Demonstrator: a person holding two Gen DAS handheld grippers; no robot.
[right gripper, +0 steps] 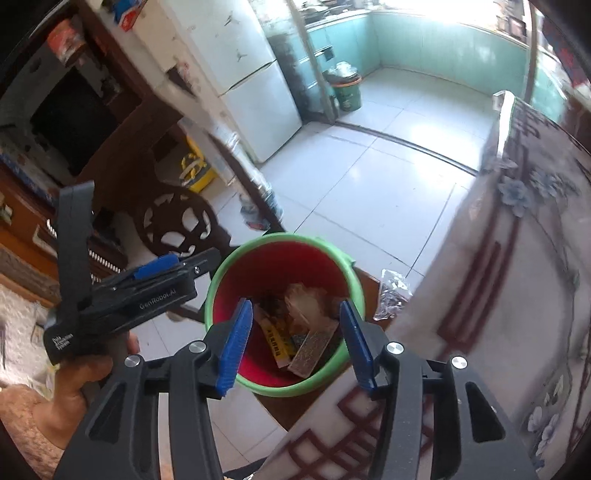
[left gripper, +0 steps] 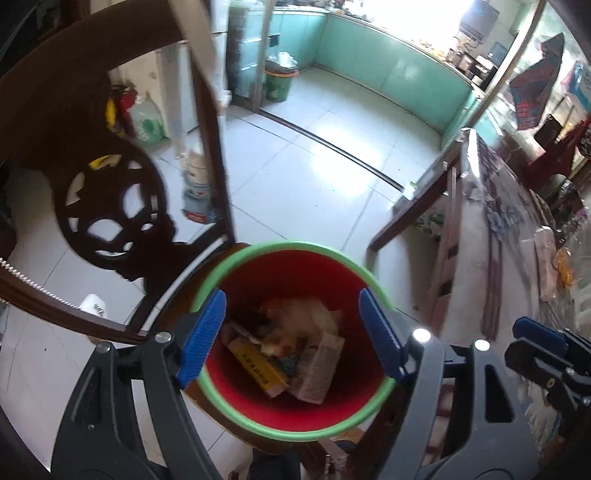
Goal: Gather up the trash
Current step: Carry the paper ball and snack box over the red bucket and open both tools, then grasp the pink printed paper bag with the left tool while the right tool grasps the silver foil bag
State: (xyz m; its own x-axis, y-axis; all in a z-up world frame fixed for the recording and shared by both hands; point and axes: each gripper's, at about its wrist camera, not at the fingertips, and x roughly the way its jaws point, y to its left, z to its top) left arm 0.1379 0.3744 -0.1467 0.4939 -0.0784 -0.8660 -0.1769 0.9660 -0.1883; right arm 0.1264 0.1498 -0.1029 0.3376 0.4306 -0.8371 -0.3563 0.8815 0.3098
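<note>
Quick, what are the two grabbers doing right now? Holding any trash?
Left hand-held gripper: open, holding nothing, above the red bin.
Right hand-held gripper: open, holding nothing, above the same bin.

Trash (left gripper: 291,350) in bin (left gripper: 295,247) beside table (right gripper: 517,295)

Both views are lit by strong daylight from the windows (left gripper: 417,22) at the top, which are blown out to white. Glare is thrown across the floor tiles (right gripper: 373,177). Straight edges are bent by fisheye distortion, and the margins are smeared by blur.
</note>
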